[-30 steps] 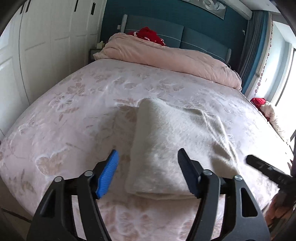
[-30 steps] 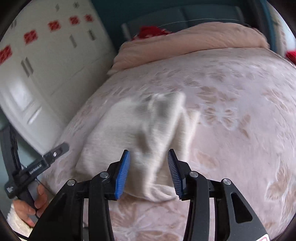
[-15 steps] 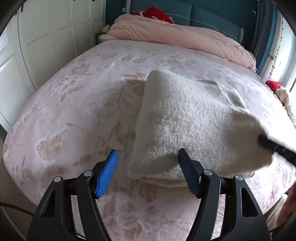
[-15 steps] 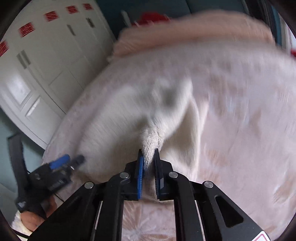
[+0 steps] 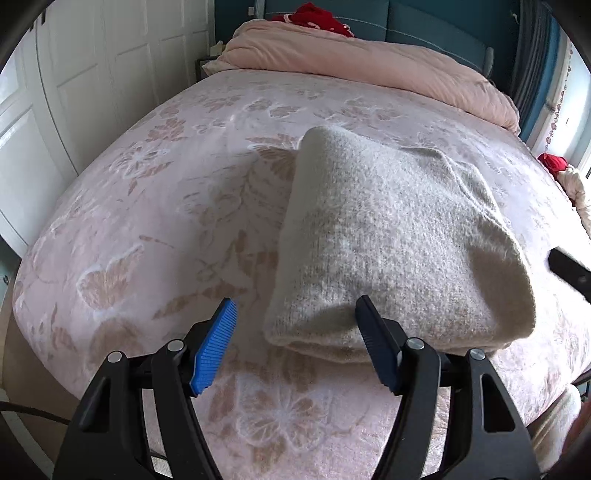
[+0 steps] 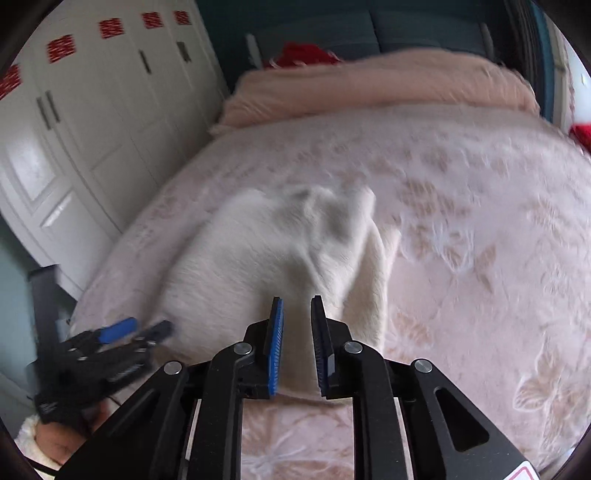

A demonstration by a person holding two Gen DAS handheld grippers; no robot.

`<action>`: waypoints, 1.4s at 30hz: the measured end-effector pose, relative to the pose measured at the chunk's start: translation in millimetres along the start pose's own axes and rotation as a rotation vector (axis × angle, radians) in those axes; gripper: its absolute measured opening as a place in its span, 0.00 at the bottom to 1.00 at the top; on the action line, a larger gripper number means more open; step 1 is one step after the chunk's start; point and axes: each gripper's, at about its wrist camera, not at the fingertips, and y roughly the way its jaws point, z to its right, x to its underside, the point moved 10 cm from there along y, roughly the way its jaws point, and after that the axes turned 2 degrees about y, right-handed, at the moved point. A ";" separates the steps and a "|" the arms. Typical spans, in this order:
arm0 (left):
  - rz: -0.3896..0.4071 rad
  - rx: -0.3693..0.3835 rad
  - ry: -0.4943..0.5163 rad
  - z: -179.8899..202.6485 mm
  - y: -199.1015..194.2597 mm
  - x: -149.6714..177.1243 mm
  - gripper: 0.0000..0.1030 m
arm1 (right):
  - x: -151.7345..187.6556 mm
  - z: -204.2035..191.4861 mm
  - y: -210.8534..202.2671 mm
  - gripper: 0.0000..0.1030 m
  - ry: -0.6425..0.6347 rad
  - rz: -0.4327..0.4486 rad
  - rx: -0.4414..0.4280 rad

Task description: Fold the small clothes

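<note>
A folded cream knitted garment [image 5: 391,243] lies on the pink flowered bed [image 5: 155,206]. My left gripper [image 5: 297,345] is open and empty; its right finger rests at the garment's near left corner. In the right wrist view the garment [image 6: 266,258] is blurred. My right gripper [image 6: 297,345] has its jaws slightly apart with the garment's near edge between them; the pads do not press the cloth. The left gripper also shows at the left of the right wrist view [image 6: 122,332]. The right gripper's tip shows at the right edge of the left wrist view [image 5: 569,271].
A rolled pink quilt [image 5: 369,70] and a red item [image 5: 314,18] lie at the head of the bed. White wardrobe doors [image 6: 92,110] stand to the left. More red and white cloth [image 5: 561,173] lies off the bed's right side.
The right gripper closed on the garment's near edge, lifted and pulled it, and has now parted its jaws. The garment has settled back down. The left gripper stayed open and moved closer.
</note>
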 end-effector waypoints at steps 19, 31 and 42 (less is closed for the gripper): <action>-0.029 -0.016 -0.021 -1.0 -9.4 10.6 0.63 | 46.3 24.6 25.8 0.13 0.098 -0.140 -0.004; -0.117 0.219 -0.223 -6.1 14.9 5.1 0.24 | 42.1 28.7 58.4 0.11 0.164 -0.186 -0.065; -0.101 0.078 -0.080 6.2 24.7 15.6 0.28 | 51.2 45.7 67.1 0.13 0.090 -0.182 0.018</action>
